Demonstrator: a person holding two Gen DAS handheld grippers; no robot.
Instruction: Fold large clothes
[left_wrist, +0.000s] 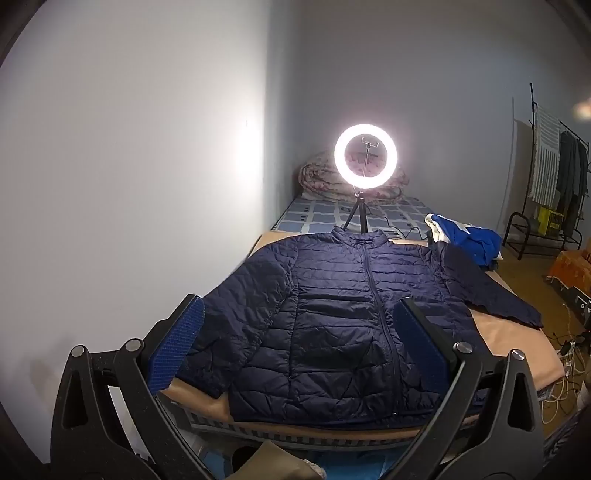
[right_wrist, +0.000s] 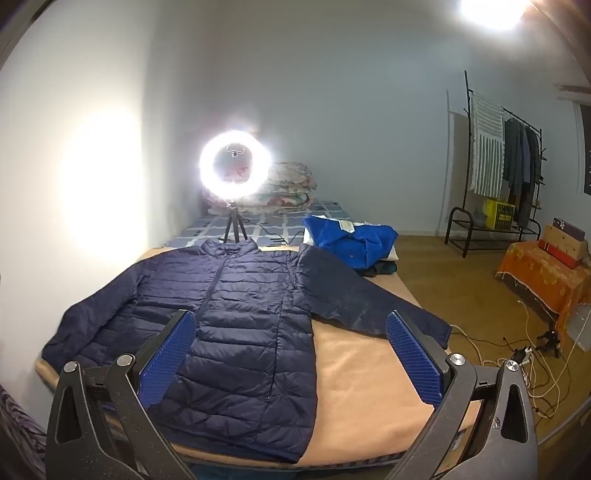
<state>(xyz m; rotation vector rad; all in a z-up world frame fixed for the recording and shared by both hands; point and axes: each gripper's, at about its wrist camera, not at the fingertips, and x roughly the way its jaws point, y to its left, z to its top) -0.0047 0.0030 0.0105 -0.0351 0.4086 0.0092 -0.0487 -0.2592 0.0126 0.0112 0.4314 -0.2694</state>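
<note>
A navy quilted puffer jacket (left_wrist: 332, 317) (right_wrist: 236, 317) lies flat and zipped on a tan blanket (left_wrist: 509, 336) (right_wrist: 362, 373) covering the near end of a bed. Its collar points away from me, and both sleeves are spread out to the sides. My left gripper (left_wrist: 299, 343) hovers wide open above the jacket's lower body, touching nothing. Over the jacket's right hem and the bare blanket, my right gripper (right_wrist: 291, 354) is equally wide open and empty. The blue pads (right_wrist: 413, 358) of both grippers show clearly.
A lit ring light on a small tripod (left_wrist: 365, 155) (right_wrist: 234, 166) stands on the bed behind the collar. A bright blue garment (right_wrist: 351, 240) lies heaped at the bed's right side. Folded quilts (right_wrist: 288, 188), a clothes rack (right_wrist: 509, 162) and floor cables (right_wrist: 524, 358) are farther off.
</note>
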